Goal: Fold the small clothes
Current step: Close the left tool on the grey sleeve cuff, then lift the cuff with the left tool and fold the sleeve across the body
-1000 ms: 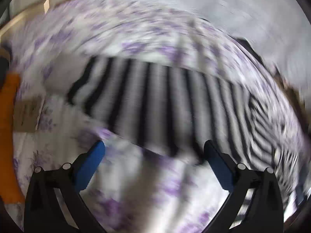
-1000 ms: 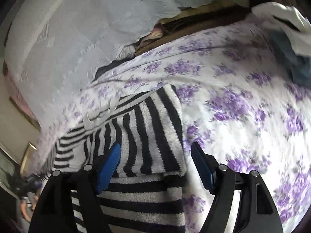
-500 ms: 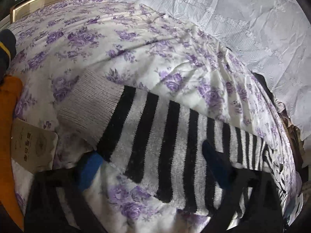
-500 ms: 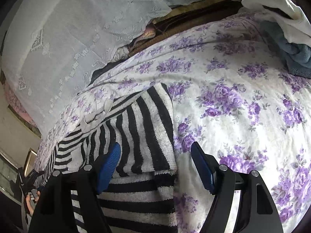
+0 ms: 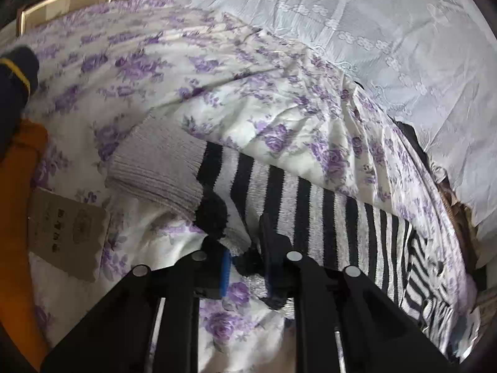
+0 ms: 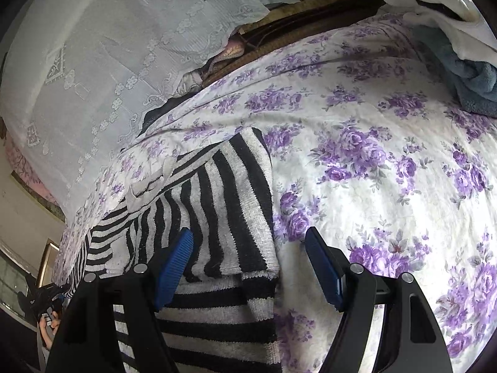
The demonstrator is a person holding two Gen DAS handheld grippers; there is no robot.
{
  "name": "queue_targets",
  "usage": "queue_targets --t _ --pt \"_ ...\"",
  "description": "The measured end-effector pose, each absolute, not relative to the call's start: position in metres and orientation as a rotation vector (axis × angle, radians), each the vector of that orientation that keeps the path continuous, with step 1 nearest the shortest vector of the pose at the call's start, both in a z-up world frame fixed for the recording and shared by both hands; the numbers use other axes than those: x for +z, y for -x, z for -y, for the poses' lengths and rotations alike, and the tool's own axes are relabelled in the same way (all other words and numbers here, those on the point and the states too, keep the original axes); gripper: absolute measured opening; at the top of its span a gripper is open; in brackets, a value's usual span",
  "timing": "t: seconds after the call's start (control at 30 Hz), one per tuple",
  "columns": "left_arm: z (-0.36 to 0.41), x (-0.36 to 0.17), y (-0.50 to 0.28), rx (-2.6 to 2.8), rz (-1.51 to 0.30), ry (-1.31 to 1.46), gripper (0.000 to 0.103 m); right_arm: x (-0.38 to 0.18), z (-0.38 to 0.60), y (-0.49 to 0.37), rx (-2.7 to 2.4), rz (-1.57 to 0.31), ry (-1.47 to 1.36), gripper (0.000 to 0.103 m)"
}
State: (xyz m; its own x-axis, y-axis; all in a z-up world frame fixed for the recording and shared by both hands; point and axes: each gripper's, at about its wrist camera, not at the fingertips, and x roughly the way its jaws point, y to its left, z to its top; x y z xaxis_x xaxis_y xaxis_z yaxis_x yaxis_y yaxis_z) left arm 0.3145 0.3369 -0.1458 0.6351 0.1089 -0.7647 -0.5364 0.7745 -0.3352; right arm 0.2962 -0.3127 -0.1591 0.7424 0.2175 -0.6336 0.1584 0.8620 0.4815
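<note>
A black-and-white striped knit sweater [image 5: 313,214] lies on a bed with a purple-flowered sheet [image 5: 236,93]. Its sleeve ends in a grey ribbed cuff [image 5: 155,168] at the left. My left gripper [image 5: 245,264] is shut on the sleeve's near edge just right of the cuff, with the knit bunched between the blue pads. In the right wrist view the sweater's folded part [image 6: 223,217] lies over the body. My right gripper [image 6: 251,267] is open, hovering over the fold's right edge, holding nothing.
An orange garment [image 5: 15,248] with a cardboard tag [image 5: 65,236] lies at the left, a dark sock-like item [image 5: 15,74] above it. A white lace cover [image 6: 124,46] lies behind. White and blue towels [image 6: 459,62] sit at the bed's far right.
My left gripper has moved in to the sleeve and closed on its edge; a second ago it was open. My right gripper has stayed open over the fold.
</note>
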Motion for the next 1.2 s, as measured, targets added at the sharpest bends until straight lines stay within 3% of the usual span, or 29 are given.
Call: queue_targets --t 0.43,1.2 --pt "-0.259 -0.104 -0.321 0.353 -0.763 0.292 0.011 -0.160 0.316 -0.295 0.032 -0.749 -0.572 0.075" --pt "-0.147 -0.061 -0.339 0.172 -0.743 0.129 0.011 -0.163 0.325 -0.294 0.059 -0.763 -0.667 0.075"
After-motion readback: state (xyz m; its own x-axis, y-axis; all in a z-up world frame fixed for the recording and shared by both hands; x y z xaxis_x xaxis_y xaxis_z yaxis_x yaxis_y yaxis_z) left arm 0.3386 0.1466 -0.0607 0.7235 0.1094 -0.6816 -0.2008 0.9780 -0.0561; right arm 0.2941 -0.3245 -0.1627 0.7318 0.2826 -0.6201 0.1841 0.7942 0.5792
